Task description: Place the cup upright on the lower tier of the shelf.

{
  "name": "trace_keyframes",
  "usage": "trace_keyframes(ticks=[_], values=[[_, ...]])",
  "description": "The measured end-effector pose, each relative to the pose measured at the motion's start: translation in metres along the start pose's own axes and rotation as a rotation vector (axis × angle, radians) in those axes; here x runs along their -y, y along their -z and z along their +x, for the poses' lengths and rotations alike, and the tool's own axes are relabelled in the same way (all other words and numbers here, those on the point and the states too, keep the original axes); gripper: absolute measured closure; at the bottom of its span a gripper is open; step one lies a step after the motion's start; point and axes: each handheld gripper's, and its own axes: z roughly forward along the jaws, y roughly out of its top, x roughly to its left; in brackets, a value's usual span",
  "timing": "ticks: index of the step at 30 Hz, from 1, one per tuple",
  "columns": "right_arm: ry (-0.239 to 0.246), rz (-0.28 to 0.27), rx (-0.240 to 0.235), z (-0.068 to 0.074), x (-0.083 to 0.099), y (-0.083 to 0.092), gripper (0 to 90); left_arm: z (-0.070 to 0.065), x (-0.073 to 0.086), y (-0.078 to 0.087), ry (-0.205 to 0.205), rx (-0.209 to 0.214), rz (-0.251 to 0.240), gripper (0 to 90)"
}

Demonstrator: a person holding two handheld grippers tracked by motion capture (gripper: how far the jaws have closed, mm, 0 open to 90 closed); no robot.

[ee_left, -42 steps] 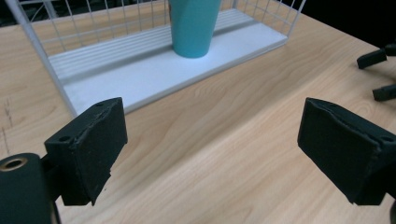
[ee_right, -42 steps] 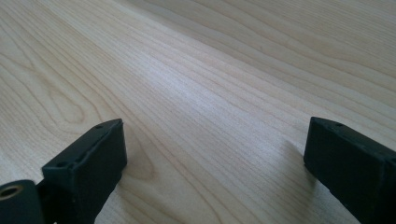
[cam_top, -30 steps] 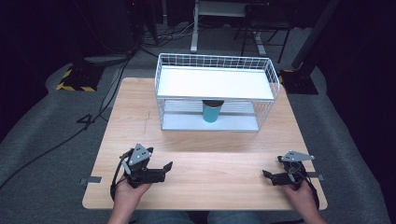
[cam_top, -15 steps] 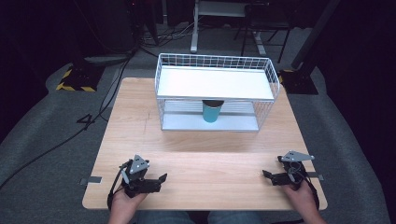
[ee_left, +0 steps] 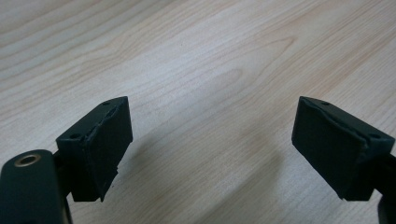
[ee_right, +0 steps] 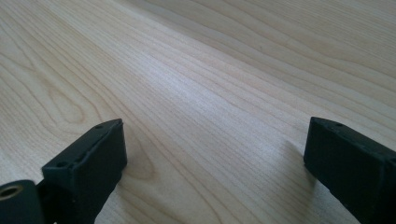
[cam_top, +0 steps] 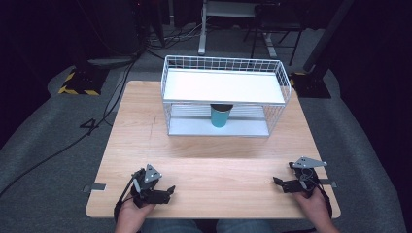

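Note:
My left gripper (cam_top: 169,190) lies low over the wooden table (cam_top: 209,155) near its front left edge, held by a hand. In the left gripper view its jaws (ee_left: 212,140) stand apart over bare wood; they have just been closing a little, with nothing between them. At the front right a hand holds my right gripper (cam_top: 278,183), which is open with nothing between its fingers (ee_right: 215,158). A teal cup (cam_top: 220,115) stands upright on the lower shelf of a white wire rack (cam_top: 167,92) at the back of the table, far from both grippers.
The rack's top shelf (cam_top: 223,86) is a plain white board with nothing on it. Grey carpet surrounds the table, a cable runs across the floor at the left, and dark stands and table legs sit behind the rack.
My left gripper has sunk toward the table and drawn back to the front edge, its jaws a little narrower. The right gripper has kept still.

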Motion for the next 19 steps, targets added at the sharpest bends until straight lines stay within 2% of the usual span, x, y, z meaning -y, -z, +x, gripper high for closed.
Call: trace_keyframes(ticks=[2,5,7,8,9,13,19], values=[[0.000,0.000,0.000,0.0000,0.0000,0.0000,6.4,-0.0002,0.0011,-0.0025,0.001,-0.002,0.018,12.9],[0.000,0.000,0.000,0.0000,0.0000,0.0000,6.4,-0.0008,0.0029,-0.0056,-0.021,-0.027,0.004,11.6],[-0.001,0.000,0.000,0.0001,0.0000,0.0000,6.4,-0.0004,0.0037,-0.0071,-0.018,-0.029,-0.010,9.9],[0.000,0.000,0.000,0.0000,0.0000,0.0000,6.4,0.0000,0.0032,-0.0083,-0.007,-0.031,-0.008,8.0],[0.000,0.000,0.000,0.0001,0.0000,0.0000,6.4,0.0009,0.0026,-0.0090,-0.015,-0.035,-0.002,6.4],[0.001,0.000,0.000,0.0001,0.0000,0.0000,6.4,0.0021,0.0031,-0.0093,-0.041,-0.003,0.015,0.2],[0.000,0.000,0.000,0.0001,0.0000,0.0001,6.4,0.0027,0.0030,-0.0092,-0.042,-0.006,0.014,0.5]])
